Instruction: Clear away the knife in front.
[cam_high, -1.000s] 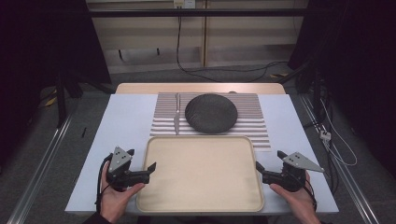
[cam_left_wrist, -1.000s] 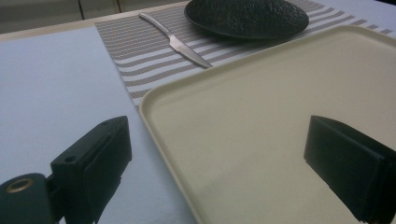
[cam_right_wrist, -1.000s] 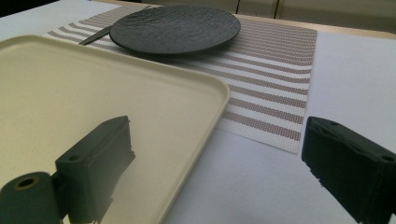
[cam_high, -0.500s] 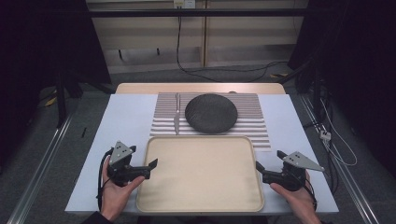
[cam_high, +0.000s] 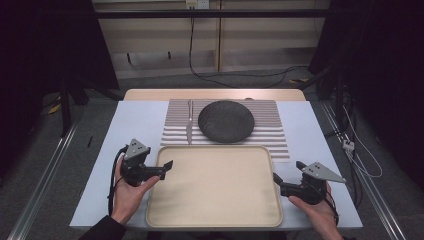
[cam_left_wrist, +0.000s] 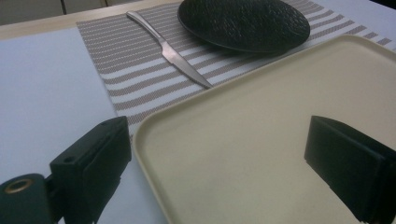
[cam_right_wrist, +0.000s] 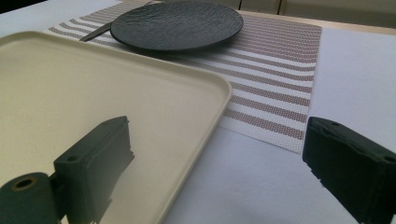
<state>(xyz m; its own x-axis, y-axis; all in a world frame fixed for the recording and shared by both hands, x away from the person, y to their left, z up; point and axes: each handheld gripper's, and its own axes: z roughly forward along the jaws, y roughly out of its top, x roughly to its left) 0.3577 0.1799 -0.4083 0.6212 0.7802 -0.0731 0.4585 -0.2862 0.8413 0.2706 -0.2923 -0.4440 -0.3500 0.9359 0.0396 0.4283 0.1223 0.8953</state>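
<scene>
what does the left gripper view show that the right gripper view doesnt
The left gripper view alone gives the knife in full, lying on the striped placemat left of the tray's far left corner. The right gripper view alone gives the tray's far right corner and the white table to its right. Both share the beige tray, the dark plate on the placemat, and open jaws straddling a tray edge.
</scene>
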